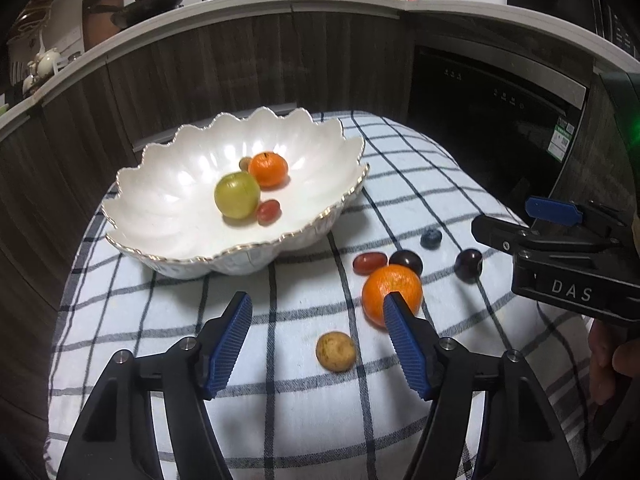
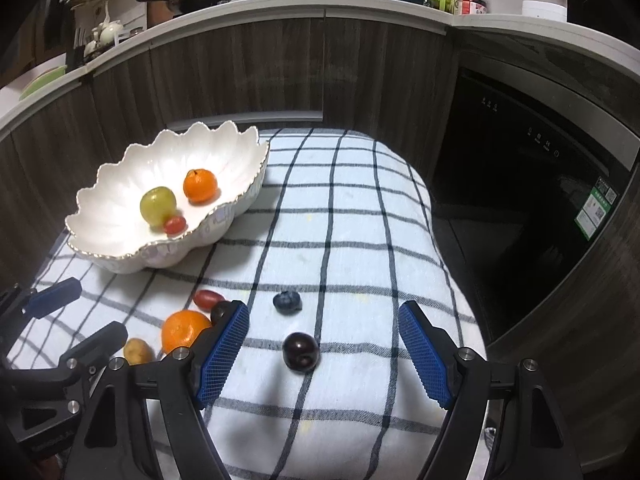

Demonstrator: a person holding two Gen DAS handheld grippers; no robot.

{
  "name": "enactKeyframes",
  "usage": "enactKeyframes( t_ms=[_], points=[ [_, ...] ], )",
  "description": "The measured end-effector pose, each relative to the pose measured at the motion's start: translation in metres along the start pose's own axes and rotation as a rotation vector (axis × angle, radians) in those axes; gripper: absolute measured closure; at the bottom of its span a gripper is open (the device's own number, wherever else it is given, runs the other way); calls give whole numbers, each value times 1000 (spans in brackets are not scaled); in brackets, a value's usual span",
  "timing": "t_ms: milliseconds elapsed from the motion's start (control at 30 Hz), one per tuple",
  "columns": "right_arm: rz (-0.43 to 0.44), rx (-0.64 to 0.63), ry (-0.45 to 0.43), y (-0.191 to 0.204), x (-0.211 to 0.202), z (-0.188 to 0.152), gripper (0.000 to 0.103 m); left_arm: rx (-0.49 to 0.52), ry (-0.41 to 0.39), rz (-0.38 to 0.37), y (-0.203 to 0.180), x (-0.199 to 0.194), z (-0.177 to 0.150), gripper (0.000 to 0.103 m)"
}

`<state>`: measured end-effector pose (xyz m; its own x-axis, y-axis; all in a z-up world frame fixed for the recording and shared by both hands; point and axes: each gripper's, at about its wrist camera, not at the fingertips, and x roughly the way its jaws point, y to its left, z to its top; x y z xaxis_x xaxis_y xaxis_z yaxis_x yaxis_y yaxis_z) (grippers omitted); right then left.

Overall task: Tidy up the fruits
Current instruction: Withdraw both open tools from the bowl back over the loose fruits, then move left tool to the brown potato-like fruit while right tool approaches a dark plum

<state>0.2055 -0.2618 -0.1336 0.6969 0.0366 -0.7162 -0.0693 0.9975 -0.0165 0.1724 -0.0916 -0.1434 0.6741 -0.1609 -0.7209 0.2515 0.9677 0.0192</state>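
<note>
- On the checked cloth [image 2: 352, 208], six fruits lie loose; the bowl [image 1: 168, 184] already holds four.
- Left gripper [image 1: 320, 320]: jaws wide, empty, near the orange [image 1: 390, 286].
- Right gripper [image 2: 322, 328]: jaws wide, empty, bracketing the dark plum [image 2: 301, 351].
- Advice: centre the plum between the pads, close gently so it doesn't roll.

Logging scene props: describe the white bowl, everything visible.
The bowl is glossy white, ceramic-looking, with a scalloped, gold-edged rim and fluted walls. It sits upright on the checked cloth, at the far left. Inside lie a green fruit, an orange, a red grape and a small brown fruit. Neither gripper touches it.
</note>
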Motion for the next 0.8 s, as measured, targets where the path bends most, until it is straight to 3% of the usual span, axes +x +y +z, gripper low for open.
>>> enactKeyframes(
  t_ms=[667, 800],
  points=[
    [-1, -16, 35, 6, 19, -18, 26, 9, 70, -27, -3, 26, -22, 48],
    [1, -20, 44, 7, 22, -20, 35, 7, 84, -33, -3, 29, -24, 50]
  ],
)
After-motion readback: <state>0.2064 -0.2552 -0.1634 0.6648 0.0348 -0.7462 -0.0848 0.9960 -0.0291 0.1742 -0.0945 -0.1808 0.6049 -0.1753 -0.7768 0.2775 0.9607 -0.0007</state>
